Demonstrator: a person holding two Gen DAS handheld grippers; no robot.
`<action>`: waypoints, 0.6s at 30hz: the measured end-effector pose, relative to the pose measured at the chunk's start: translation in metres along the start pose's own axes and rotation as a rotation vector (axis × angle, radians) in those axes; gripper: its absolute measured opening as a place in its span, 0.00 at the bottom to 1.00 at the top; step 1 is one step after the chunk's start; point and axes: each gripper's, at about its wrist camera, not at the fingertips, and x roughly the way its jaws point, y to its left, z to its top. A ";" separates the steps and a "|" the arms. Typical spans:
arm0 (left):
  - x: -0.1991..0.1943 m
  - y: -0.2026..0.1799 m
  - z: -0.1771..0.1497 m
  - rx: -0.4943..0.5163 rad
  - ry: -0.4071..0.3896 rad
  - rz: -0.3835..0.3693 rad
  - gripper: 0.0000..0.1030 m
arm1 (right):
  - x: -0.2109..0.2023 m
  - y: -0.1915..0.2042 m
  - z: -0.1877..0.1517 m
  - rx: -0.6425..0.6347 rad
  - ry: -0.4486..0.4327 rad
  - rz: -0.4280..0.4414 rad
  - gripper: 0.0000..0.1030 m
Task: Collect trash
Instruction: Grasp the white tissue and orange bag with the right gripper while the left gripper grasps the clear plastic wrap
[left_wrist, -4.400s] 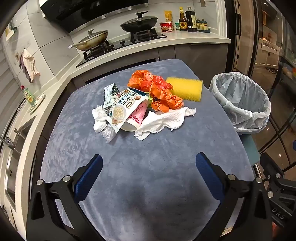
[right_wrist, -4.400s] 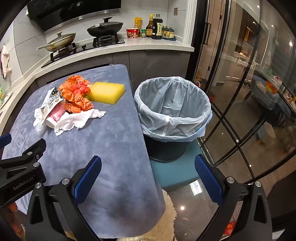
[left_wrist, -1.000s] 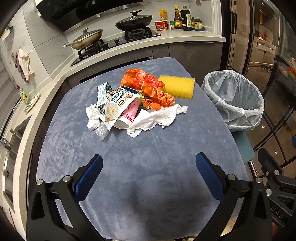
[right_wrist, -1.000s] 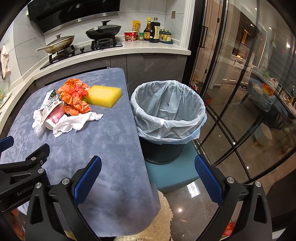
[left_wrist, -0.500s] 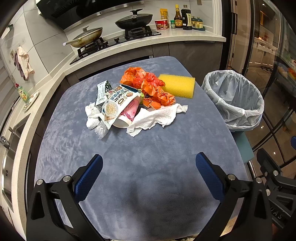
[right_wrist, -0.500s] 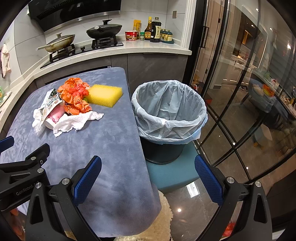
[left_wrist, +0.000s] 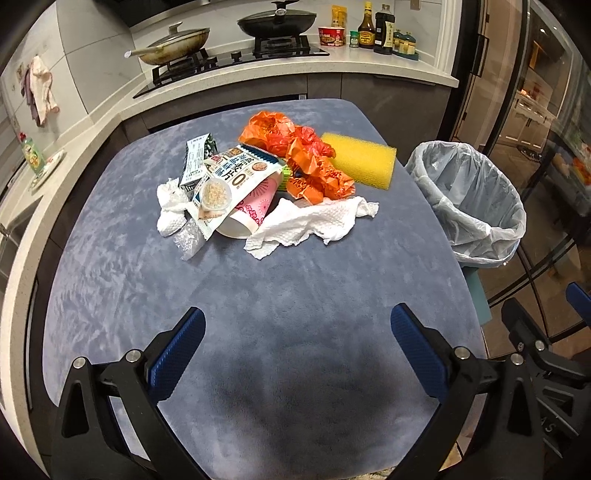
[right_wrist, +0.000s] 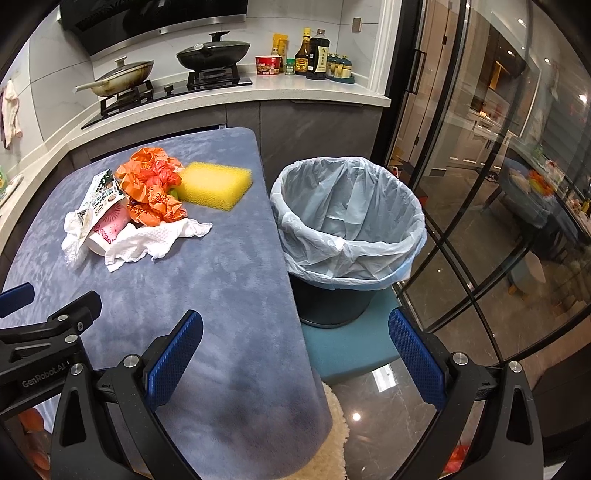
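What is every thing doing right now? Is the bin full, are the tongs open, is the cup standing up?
Left tongs: open, holding nothing.
Right tongs: open, holding nothing.
Bin: lined with a bag, looks empty.
Pink cup: lying on its side.
Paper towel: crumpled, on the table.
Orange wrapper: scrunched up.
Yellow sponge: lying flat.
Black pan: lid on, on the stove.

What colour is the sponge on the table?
Yellow. The sponge shows best in the left wrist view, beside the orange wrappers.
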 end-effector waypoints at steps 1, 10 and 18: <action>0.002 0.003 0.001 -0.007 0.000 -0.004 0.93 | 0.002 0.002 0.002 -0.002 -0.001 0.000 0.94; 0.031 0.050 0.013 -0.091 0.009 0.000 0.93 | 0.032 0.031 0.023 -0.025 0.008 0.029 0.94; 0.063 0.103 0.025 -0.144 0.006 0.033 0.93 | 0.077 0.088 0.045 -0.061 0.021 0.154 0.91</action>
